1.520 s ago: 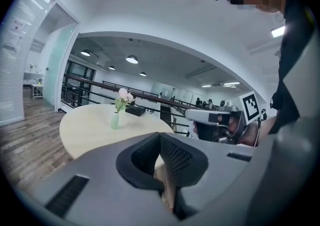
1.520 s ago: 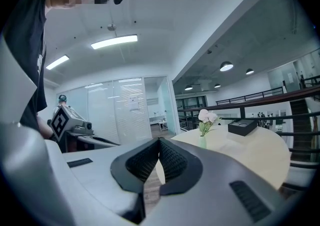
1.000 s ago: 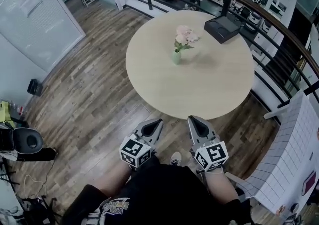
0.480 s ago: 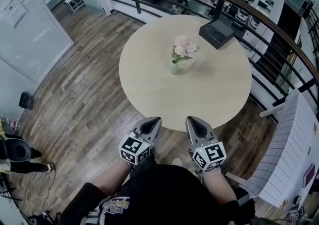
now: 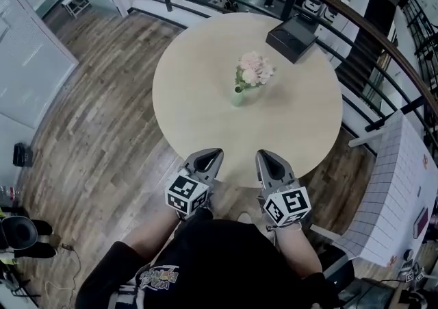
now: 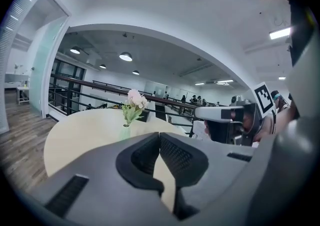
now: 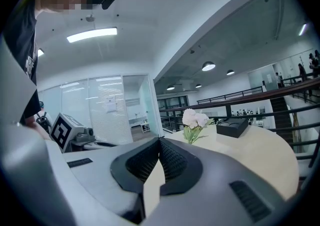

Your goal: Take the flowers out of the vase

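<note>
Round pale table [image 5: 198, 95] on a wood plank floor [image 5: 89, 109], with a dark curved railing [image 5: 373, 23] sweeping round behind the table's far edge and a gridded white panel [image 5: 393, 191] off past its right side. The flowers [image 5: 254, 69], pink with green leaves, are in the little green vase [image 5: 237, 98], which stands upright roughly mid-table. A black box [image 5: 293, 37] sits at the far right edge.

The left gripper [image 5: 209, 158] and right gripper [image 5: 269, 159] are side by side by the near edge, well apart from the vase. Both have their jaws pressed together with nothing between them.

The head view gives you the whole layout from above. The gripper views look across the tabletop and add the ceiling: a strip light [image 7: 91, 34] and glass partition [image 7: 107, 112] in the right gripper view, round lamps [image 6: 125, 57] in the left one.
</note>
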Tool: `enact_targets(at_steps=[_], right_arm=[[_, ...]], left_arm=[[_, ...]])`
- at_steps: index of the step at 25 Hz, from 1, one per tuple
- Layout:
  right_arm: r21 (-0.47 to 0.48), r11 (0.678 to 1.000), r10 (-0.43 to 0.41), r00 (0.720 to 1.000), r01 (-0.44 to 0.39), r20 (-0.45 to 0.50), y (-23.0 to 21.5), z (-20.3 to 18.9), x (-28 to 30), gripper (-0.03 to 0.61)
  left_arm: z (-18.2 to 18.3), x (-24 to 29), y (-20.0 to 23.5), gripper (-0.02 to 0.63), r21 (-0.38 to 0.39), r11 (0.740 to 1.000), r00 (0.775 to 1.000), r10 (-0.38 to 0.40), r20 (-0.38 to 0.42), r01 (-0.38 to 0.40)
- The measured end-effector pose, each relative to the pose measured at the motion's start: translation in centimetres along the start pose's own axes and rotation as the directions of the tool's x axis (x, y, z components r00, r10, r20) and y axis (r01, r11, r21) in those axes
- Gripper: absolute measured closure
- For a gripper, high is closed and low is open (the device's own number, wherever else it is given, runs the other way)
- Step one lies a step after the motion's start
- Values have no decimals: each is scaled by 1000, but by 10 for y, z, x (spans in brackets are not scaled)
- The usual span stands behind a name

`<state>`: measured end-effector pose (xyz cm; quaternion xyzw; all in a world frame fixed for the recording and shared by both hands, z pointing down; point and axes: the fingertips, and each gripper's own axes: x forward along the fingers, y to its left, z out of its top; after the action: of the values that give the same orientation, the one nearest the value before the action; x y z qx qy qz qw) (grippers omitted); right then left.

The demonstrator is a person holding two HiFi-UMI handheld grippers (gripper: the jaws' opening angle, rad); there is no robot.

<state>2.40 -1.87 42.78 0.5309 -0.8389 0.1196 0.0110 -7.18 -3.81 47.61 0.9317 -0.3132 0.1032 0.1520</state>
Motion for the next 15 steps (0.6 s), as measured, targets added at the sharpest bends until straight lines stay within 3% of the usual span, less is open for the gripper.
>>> enact_targets(at_steps=[4,15], right_arm=[[9,999,-52,999,52,5,-11,11,35,558],[34,985,-172,985,172,20,-4,7,84,558]], left_arm=[[17,21,38,607,13,1000,1000,-22,8,22],[19,27,97,606,25,995,996,-92,-2,92]])
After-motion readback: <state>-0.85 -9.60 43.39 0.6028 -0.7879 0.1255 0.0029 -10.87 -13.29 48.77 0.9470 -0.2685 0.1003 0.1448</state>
